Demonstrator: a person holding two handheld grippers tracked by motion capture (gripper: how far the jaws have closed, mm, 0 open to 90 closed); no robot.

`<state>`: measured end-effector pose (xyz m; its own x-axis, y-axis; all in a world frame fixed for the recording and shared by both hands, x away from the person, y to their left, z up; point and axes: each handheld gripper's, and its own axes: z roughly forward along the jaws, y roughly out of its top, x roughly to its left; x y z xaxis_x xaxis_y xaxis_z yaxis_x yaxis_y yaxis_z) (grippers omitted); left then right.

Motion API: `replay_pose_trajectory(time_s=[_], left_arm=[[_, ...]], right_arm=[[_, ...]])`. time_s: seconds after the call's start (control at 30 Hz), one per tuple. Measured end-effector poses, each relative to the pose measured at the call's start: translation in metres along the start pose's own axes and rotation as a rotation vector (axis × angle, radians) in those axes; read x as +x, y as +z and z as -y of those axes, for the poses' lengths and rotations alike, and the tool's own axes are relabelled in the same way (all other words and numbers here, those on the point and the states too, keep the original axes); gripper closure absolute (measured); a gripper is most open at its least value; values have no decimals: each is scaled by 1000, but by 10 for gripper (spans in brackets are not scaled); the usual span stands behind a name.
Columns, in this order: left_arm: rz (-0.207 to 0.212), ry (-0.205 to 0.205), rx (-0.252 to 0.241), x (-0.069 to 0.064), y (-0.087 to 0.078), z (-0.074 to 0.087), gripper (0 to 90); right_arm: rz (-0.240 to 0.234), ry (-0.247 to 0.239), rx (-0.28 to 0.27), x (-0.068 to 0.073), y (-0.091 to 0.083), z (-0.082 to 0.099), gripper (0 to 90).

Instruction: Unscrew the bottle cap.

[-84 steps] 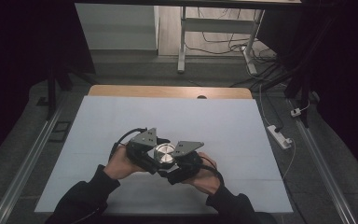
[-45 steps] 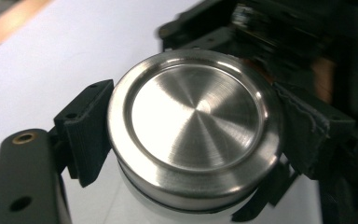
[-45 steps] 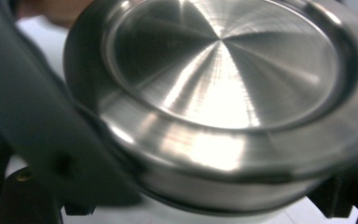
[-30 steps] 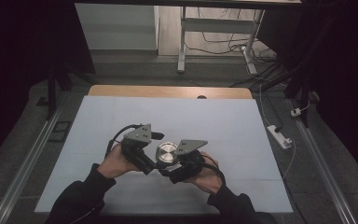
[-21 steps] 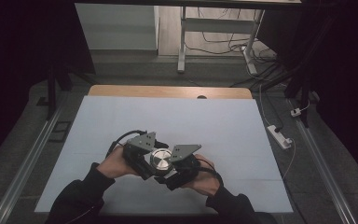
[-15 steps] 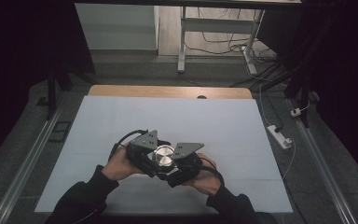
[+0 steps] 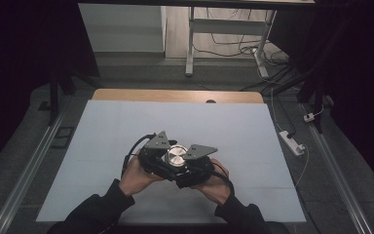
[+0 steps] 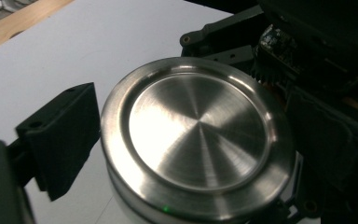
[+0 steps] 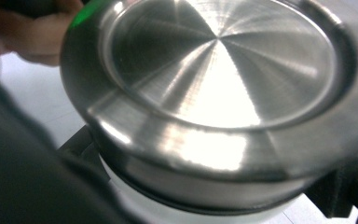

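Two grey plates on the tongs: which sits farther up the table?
The left plate, left of the steel lid, sits farther up. The right plate lies nearer the person.

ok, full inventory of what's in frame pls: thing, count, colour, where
metal lid: 1, brushed silver, round, on a white container between the two grippers, near-centre of the table
white container: 1, white, under the lid, mostly hidden
table cover: 1, pale blue-white, covering most of the table
tabletop: 1, light wood, bare strip along the far edge
power strip: 1, white, on the floor right of the table
desk frame: 1, white, on the floor beyond the table, cables around it
left gripper: 1, black with grey plate, at the lid's left side
right gripper: 1, black with grey plate, at the lid's right side
hands: 2, dark sleeves, entering from the bottom
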<state>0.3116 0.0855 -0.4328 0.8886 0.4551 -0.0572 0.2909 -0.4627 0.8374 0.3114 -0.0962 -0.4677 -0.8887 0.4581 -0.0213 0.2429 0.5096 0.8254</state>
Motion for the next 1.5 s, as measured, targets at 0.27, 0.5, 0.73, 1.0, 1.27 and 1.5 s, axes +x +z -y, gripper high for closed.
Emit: replay_pose_trajectory(time_s=[0.27,0.5,0.73,1.0,1.27,1.5], left_arm=[[150,184,56,16,-27,2,51],[266,300,78,14,-27,8,114],[195,234,31,9,-21,4,195],[19,93,-27,1,-10,0,198],[33,47,-52,7,-15,0,198],[23,67,-43,5,-21,-3,199]], right_arm=[[-83,-37,7,2,-2,-1,152],[-179,-106,24,18,3,-4,153],[-142,-87,15,15,0,-5,153],[-37,-18,18,2,0,-2,153],[-17,-11,10,-2,0,0,153],[-8,-7,6,-5,-2,1,153]])
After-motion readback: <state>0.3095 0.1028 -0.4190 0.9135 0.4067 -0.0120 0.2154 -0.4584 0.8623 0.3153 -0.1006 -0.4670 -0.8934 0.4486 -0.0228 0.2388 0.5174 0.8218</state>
